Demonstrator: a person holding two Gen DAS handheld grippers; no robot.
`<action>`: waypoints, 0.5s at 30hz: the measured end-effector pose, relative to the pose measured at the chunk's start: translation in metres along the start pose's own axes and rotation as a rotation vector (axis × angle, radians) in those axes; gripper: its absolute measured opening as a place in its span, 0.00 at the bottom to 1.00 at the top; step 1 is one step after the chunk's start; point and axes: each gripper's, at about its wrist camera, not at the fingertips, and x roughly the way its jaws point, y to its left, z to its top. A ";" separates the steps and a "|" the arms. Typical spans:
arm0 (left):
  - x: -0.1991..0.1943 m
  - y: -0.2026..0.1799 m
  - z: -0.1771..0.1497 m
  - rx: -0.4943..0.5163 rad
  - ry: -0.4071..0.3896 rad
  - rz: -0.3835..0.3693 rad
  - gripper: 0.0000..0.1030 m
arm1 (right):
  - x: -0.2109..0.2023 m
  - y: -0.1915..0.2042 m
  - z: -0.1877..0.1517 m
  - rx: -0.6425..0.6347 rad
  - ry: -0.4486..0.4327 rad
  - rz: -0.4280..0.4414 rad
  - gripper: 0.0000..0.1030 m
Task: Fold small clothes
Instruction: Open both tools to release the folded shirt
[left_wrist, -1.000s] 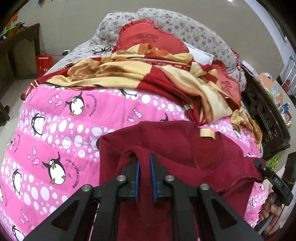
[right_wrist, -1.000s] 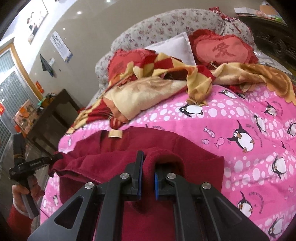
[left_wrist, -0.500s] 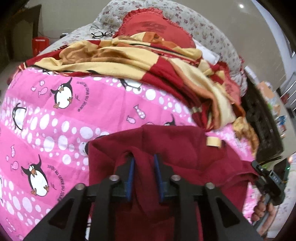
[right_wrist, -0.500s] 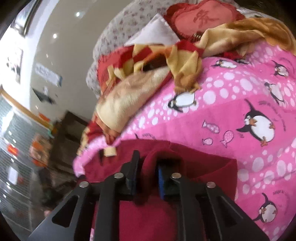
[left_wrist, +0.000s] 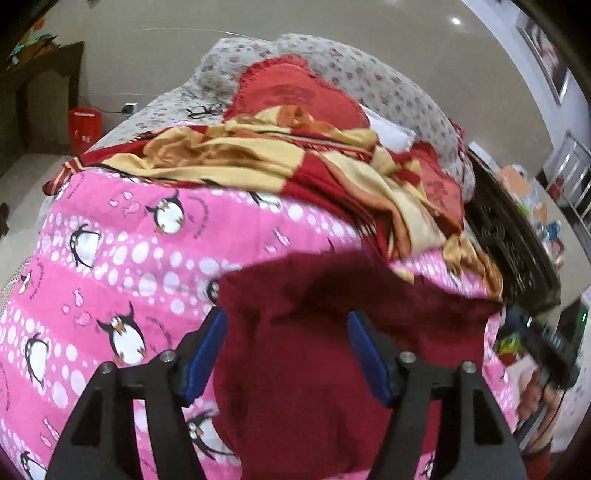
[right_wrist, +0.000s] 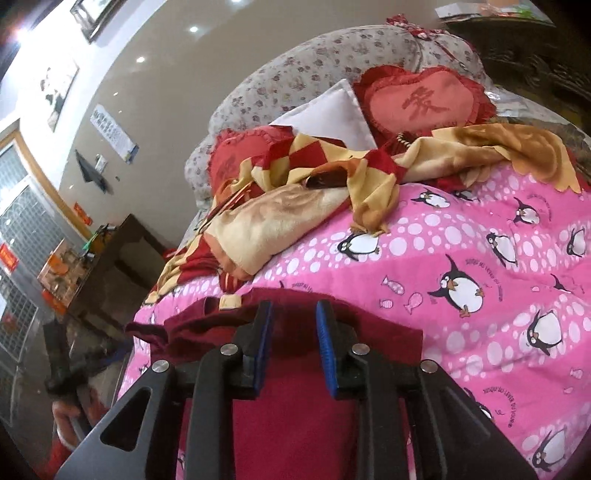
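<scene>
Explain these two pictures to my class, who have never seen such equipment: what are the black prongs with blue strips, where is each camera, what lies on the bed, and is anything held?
There is no robot here. A person holds one tool in each hand, and each has two black fingers with blue pads. A wide-angle camera sits on each tool and looks forward along its fingers, so the room appears curved.

One picture comes from the left hand-held gripper, the other from the right hand-held gripper. Both are open and hold nothing.

Beneath them a dark red garment lies on a pink penguin quilt. Farther back are a red and yellow blanket and a heart-shaped cushion.
</scene>
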 end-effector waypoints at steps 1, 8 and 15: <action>0.002 -0.001 -0.003 0.004 0.004 -0.006 0.69 | -0.003 0.002 0.001 0.001 -0.015 0.017 0.29; 0.044 -0.013 -0.002 0.024 0.052 0.021 0.69 | 0.027 0.020 -0.016 -0.101 0.054 -0.013 0.29; 0.100 0.000 0.013 -0.061 0.131 0.093 0.69 | 0.095 0.013 0.002 -0.115 0.087 -0.146 0.29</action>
